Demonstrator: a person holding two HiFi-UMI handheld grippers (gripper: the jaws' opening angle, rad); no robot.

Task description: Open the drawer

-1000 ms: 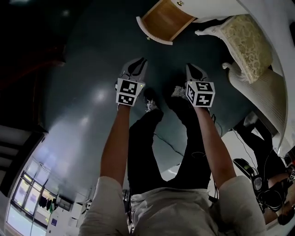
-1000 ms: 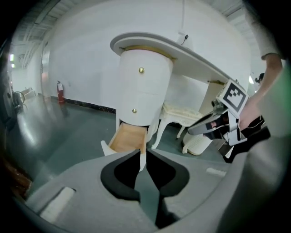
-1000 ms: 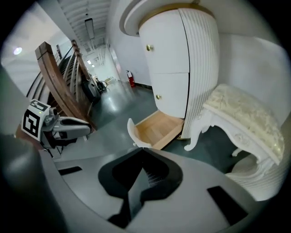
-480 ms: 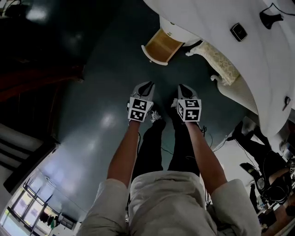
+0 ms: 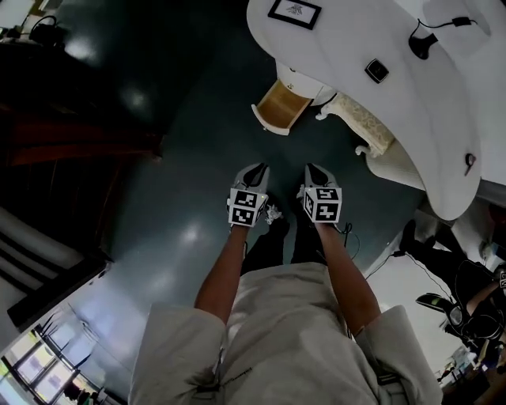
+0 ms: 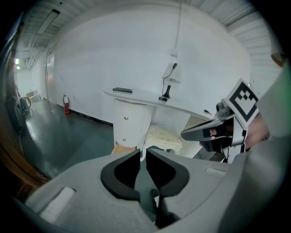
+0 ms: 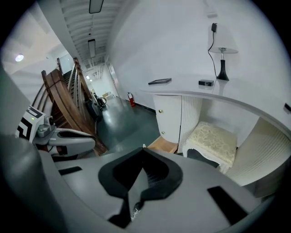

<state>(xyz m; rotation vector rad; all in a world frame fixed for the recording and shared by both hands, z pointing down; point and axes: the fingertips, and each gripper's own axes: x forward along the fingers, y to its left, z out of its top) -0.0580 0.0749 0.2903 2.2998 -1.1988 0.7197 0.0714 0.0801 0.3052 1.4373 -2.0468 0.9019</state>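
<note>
drawer point(image 5: 278, 107) drawn out of the pedestal point(image 7: 169, 119) under the desk's point(image 5: 431, 119) left end, low by the floor point(image 5: 182, 158); pulled well clear, so task judged as good as done; bare wood inside, nothing seen lying in it; fronts above it in the same pedestal closed, contents hidden

left gripper point(image 5: 255, 169) and right gripper point(image 5: 313, 169) side by side over the floor, well apart from the drawer; left tongs a narrow slit apart with nothing in the slit; right tongs pressed together at the tips, pinching nothing

likely a stiff wooden box, light while empty; apt to run straight on its slides and to bind if dragged askew; not fragile, though the painted front could scuff; best taken by a small knob on its front, judged to match the brass knobs point(image 7: 160, 110) above; own knob too small to make out here; failing that, hooked under the front's top lip near the middle; round metal probably slippery for hard pads, so a square pinch and a level pull

stool point(image 5: 365, 126) just beside the drawer, under the desk's edge; frame point(image 5: 294, 11) on the desk's left end
</note>
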